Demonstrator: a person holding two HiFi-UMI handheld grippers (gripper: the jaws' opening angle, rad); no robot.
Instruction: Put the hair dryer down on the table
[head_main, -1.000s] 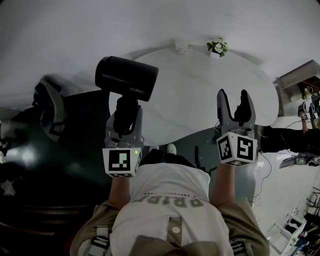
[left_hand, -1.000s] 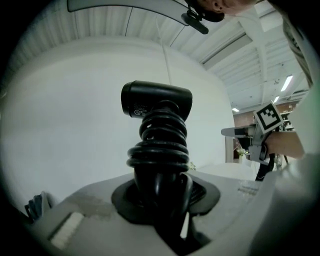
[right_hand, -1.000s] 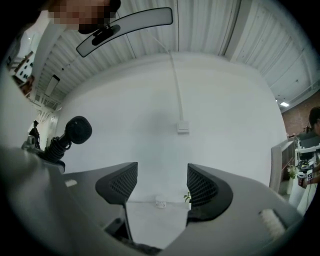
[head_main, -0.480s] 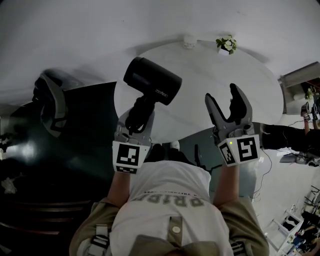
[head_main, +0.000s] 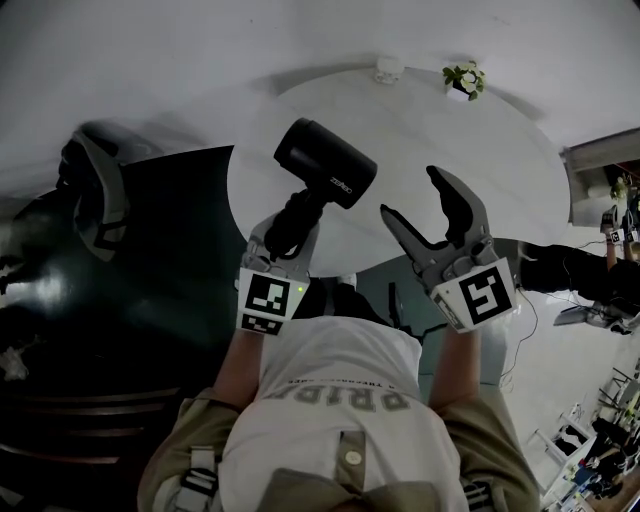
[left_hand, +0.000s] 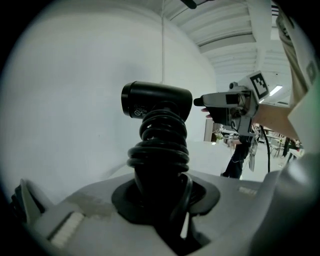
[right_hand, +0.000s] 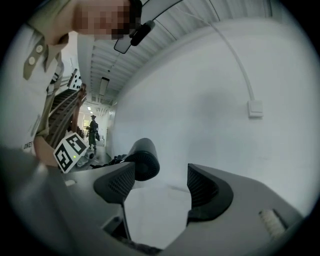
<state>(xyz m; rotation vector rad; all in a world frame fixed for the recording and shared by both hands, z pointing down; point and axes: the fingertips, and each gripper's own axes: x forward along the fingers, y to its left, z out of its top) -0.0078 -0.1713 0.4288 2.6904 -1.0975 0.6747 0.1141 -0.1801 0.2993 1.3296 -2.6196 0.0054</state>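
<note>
A black hair dryer (head_main: 325, 177) hangs tilted over the near edge of the round white table (head_main: 480, 150). My left gripper (head_main: 285, 235) is shut on its handle, which has the black cord (left_hand: 159, 150) coiled round it. In the left gripper view the barrel (left_hand: 156, 100) stands above the jaws. My right gripper (head_main: 411, 192) is just right of the dryer, apart from it. Its jaws are opening with nothing between them. In the right gripper view the dryer's vented end (right_hand: 144, 159) shows beyond the left finger (right_hand: 116, 184).
A small potted plant (head_main: 463, 77) and a small white object (head_main: 388, 68) stand at the table's far edge. A dark chair (head_main: 90, 195) is at the left on the dark floor. Cluttered furniture (head_main: 600, 200) is at the right. A white wall (right_hand: 225, 100) lies ahead.
My left gripper has carried the hair dryer to the right over the table and tilted it rightward. My right gripper has leaned left toward the dryer and its jaws have spread wider.
</note>
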